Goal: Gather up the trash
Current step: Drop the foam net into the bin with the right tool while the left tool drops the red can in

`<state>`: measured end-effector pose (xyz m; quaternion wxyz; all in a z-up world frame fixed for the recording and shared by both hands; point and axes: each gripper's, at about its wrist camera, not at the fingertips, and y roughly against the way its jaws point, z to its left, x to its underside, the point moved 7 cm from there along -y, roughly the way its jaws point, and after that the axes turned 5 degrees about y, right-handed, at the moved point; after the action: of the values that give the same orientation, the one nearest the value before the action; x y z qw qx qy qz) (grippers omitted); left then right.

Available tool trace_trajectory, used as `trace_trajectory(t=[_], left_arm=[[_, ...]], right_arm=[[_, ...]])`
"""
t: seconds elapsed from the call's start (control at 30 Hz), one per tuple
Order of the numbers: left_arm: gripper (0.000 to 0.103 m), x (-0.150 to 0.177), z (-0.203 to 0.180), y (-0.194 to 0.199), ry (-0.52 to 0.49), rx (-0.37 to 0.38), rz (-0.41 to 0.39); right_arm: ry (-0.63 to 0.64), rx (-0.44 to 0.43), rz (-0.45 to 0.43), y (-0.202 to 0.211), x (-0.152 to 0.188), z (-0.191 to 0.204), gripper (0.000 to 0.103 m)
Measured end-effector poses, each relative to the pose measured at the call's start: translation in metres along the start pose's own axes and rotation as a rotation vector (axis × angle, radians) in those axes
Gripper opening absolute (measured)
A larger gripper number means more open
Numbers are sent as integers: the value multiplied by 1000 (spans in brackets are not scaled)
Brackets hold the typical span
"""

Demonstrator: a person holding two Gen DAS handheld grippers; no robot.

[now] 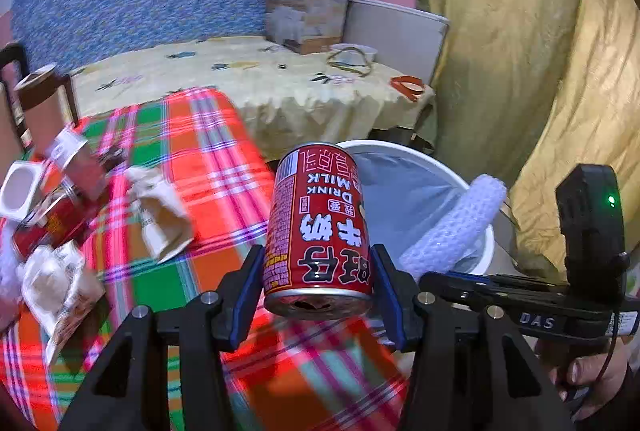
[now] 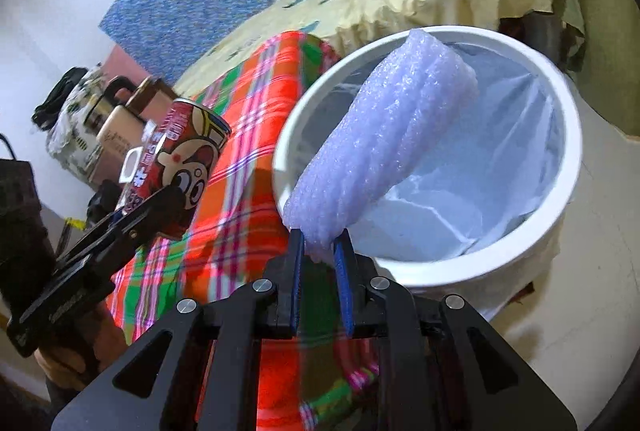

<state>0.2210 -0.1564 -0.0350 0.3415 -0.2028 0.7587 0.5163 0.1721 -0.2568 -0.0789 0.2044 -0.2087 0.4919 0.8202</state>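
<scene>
Clamped in left hand-held gripper (image 1: 316,283): red milk can (image 1: 318,227). Pinched in right hand-held gripper (image 2: 320,251): foam roll (image 2: 384,147), over bin (image 2: 572,147) (presumably for dropping).

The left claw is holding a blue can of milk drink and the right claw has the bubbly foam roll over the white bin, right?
Almost. The can in the left claw is red, not blue; the left wrist view shows its red label clearly. The rest holds: the right claw has the foam roll over the white bin.
</scene>
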Motion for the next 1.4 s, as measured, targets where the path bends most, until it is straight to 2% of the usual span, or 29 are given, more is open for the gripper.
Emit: trace_trajectory(t=[0.07,0.13,0.23,0.47,0.9,1.17,1.4], left_arm=[[54,-2,-8,-4,-14,18,2],[54,-4,-16,-10,-27,32,5],[54,-5,-22,-17,-33,50,14],[54,-3,-38,-22,-65,67,21],[55,-6,-45,-31,-67,84,21],[56,-7,-48,-22,-73,99,-1],[56,-2,-41,-11,-52,77,-11]], right_arm=[[9,22,-19,5,-3,-3,23],[17,43,-36,11,-4,-5,35],[2,55,-47,13,-5,-11,45],[-23,76,-60,18,-4,-25,46],[-51,80,-77,24,-4,-31,46],[-47,88,-92,29,-5,-34,46],[-26,86,-100,33,-4,-27,46]])
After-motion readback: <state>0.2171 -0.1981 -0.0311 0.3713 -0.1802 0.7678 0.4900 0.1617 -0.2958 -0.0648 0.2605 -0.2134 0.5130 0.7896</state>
